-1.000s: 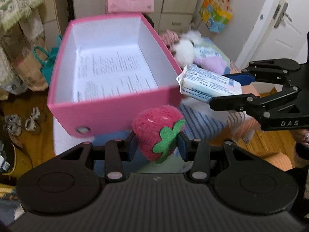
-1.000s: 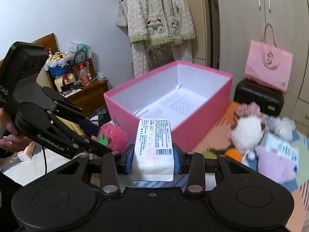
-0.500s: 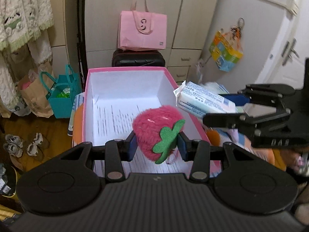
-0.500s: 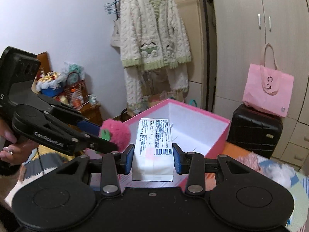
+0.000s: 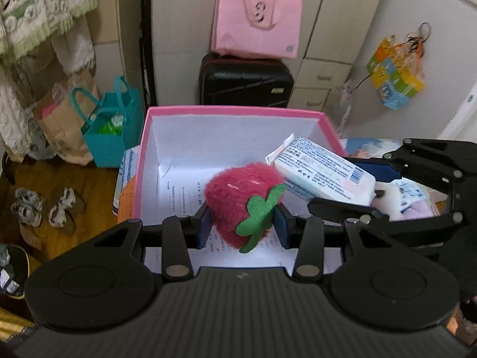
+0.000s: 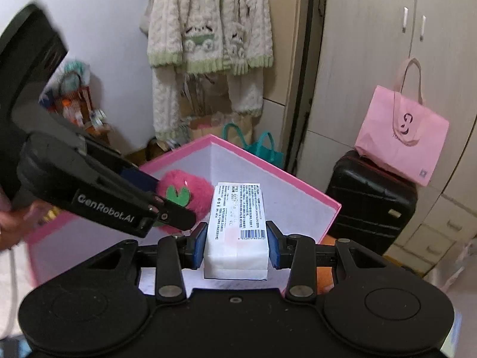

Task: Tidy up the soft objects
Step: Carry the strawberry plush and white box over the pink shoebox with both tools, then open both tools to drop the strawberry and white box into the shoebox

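Observation:
My left gripper (image 5: 243, 222) is shut on a fuzzy pink strawberry plush (image 5: 241, 197) with a green felt leaf, held over the open pink box (image 5: 232, 112) with its white, paper-lined inside. My right gripper (image 6: 237, 240) is shut on a white tissue pack (image 6: 237, 223) with printed text and a barcode, also over the box (image 6: 277, 176). In the left wrist view the tissue pack (image 5: 322, 173) hangs just right of the strawberry. In the right wrist view the strawberry (image 6: 184, 191) sits just left of the pack.
A black suitcase (image 5: 246, 79) with a pink tote bag (image 5: 256, 29) on it stands behind the box by the wardrobe. Teal and paper bags (image 5: 113, 125) and shoes (image 5: 44, 208) are on the floor at left. More soft items (image 5: 411, 200) lie to the box's right.
Both grippers have risen and moved forward from beside the box's near wall to over its inside, each still holding its item. The tissue pack has come closer to the strawberry.

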Tool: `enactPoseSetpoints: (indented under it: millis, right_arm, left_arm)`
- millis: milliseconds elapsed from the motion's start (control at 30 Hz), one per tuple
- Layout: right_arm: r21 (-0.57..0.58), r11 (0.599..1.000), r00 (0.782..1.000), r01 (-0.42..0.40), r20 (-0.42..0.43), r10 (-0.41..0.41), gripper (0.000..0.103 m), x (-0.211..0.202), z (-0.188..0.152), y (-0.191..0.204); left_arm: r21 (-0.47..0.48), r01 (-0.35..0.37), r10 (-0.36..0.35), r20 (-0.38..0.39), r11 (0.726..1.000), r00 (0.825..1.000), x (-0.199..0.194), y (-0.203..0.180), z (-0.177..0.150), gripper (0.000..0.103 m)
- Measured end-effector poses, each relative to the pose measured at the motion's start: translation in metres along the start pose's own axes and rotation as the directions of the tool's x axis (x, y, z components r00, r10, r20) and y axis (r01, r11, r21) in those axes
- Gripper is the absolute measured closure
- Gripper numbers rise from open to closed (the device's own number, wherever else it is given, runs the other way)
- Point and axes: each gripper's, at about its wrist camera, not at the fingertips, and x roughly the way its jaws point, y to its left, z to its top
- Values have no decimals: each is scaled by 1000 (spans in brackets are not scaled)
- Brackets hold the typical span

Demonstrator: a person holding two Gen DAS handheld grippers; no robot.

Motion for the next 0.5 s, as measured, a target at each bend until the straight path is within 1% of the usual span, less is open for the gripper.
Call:
enactPoseSetpoints:
  millis: [33,67,133,167,267,333,367,467,500]
  right_arm:
    - [-10,1000,1000,1,-19,-1,58,7,1,0]
    - [-17,1000,999,-1,-36,0,58,14,1,0]
    - [-32,999,997,1,-73,-3,58,29,1,-2]
    - [-45,999,996,4,-85,-8,58,34,1,-1]
    - [-92,996,993,-2,-117,-8,58,46,-2,2]
    - [-106,994,991,-20,-133,6,58,51,-3,3]
    - [-115,993,991,-16,-133,0,57,53,-3,4]
    - [-141,990,991,14,-131,-33,57,58,-2,5]
    - [-143,990,991,16,-131,-35,55,59,-1,4]
  left_arm:
    - [8,-22,22,-9,1000,1000,7,0,2,61]
    - [20,-60,60,-12,998,998,14,-1,4,61]
    - [50,-124,124,-2,991,992,23,-6,5,61]
    - [60,-126,127,-10,990,992,25,-7,5,61]
    - [55,-96,98,-43,994,994,31,-7,8,61]
    - [59,-109,112,-50,992,992,35,-8,8,61]
    - [58,-114,118,-53,992,992,37,-7,9,60]
    - [23,-115,117,-73,993,990,46,-1,11,58]
    - [8,-112,113,-79,994,990,49,0,12,58]
